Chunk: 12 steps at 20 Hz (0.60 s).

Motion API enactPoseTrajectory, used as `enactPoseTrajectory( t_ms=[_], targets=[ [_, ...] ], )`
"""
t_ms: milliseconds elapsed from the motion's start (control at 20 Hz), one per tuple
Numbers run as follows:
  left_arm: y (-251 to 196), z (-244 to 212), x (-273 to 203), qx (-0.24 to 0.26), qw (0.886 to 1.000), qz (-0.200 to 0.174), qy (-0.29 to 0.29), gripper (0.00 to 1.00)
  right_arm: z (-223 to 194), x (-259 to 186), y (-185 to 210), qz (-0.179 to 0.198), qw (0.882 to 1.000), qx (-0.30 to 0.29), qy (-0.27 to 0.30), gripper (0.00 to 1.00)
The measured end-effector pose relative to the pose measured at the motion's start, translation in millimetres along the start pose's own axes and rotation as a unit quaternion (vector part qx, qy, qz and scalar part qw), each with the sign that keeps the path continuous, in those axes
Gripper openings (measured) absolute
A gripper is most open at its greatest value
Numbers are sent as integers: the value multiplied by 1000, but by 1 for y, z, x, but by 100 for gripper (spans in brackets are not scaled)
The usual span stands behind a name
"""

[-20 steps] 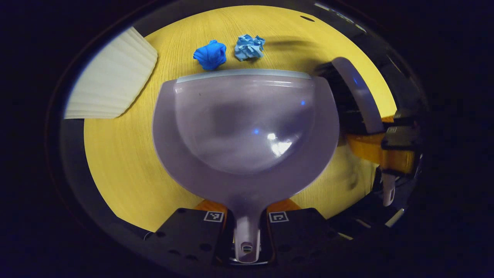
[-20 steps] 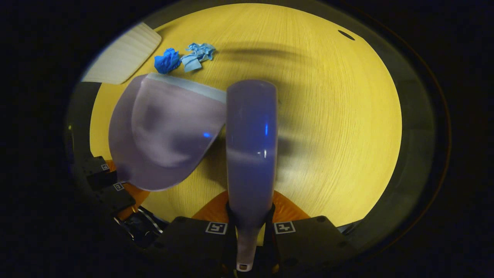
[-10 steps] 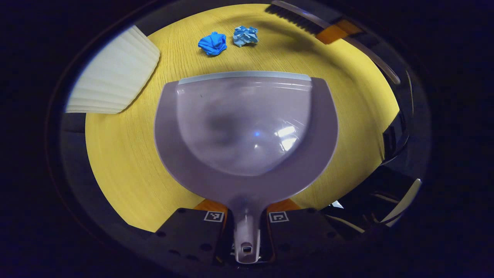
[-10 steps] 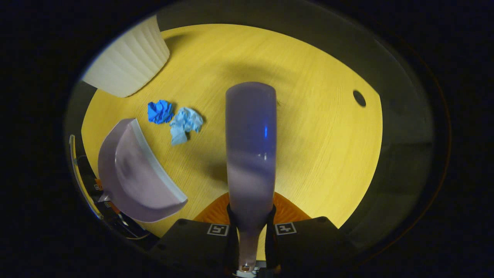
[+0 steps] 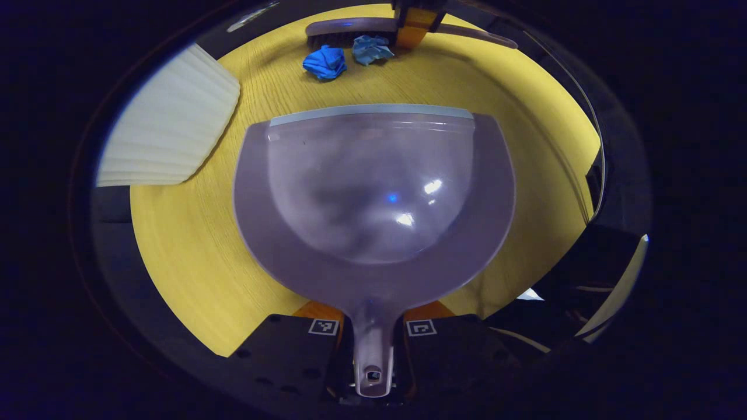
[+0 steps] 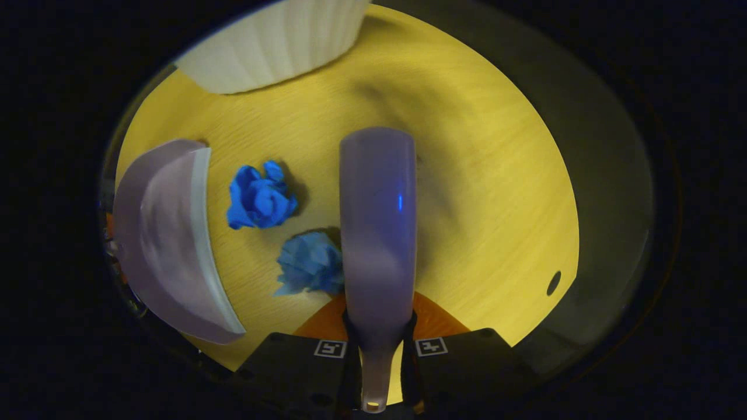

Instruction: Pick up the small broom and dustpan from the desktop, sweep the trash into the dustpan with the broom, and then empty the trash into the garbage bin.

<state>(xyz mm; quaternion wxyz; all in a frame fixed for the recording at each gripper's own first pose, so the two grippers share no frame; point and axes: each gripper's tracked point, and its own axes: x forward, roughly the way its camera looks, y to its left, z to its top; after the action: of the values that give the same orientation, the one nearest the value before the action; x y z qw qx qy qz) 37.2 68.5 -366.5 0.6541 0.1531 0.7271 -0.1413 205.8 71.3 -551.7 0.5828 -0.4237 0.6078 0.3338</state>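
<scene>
The right claw (image 6: 379, 350), clamped on the broom (image 6: 378, 221), sits beyond both paper wads (image 5: 344, 55), opposite the dustpan (image 5: 373, 198) mouth gripped by the left claw (image 5: 373, 332).

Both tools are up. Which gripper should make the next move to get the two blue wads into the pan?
Right. Its broom sits just behind the two blue wads, with the dustpan lip facing them from the other side; the left gripper only needs to hold the pan.
</scene>
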Motion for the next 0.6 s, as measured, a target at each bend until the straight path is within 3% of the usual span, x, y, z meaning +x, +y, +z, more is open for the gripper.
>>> enactPoseTrajectory(
  t_ms=[100, 200, 250, 300, 450, 500, 600],
  targets=[
    [1, -2, 1, 6, 1000, 0, 0, 25, 0, -11, 14, 24, 999, -42, 4, 28],
    [0, 1, 2, 9, 1000, -1, -4, 26, -9, -25, 38, 78, 994, -78, 17, 28],
    [0, 1, 0, 18, 1000, 0, -1, 25, -13, -31, 43, 88, 991, -98, 21, 28],
    [2, -2, 1, 23, 1000, 3, -2, 25, -17, -30, 28, 91, 989, -114, 13, 29],
    [2, -3, 3, 32, 999, 4, -13, 25, -28, -31, 63, 194, 977, -91, 18, 29],
    [2, -2, 3, 39, 999, 5, -21, 25, -33, -30, 71, 224, 971, -85, 18, 24],
    [3, -2, 6, 54, 998, 8, -31, 25, -43, -33, 84, 275, 959, -61, 26, 28]
  ],
)
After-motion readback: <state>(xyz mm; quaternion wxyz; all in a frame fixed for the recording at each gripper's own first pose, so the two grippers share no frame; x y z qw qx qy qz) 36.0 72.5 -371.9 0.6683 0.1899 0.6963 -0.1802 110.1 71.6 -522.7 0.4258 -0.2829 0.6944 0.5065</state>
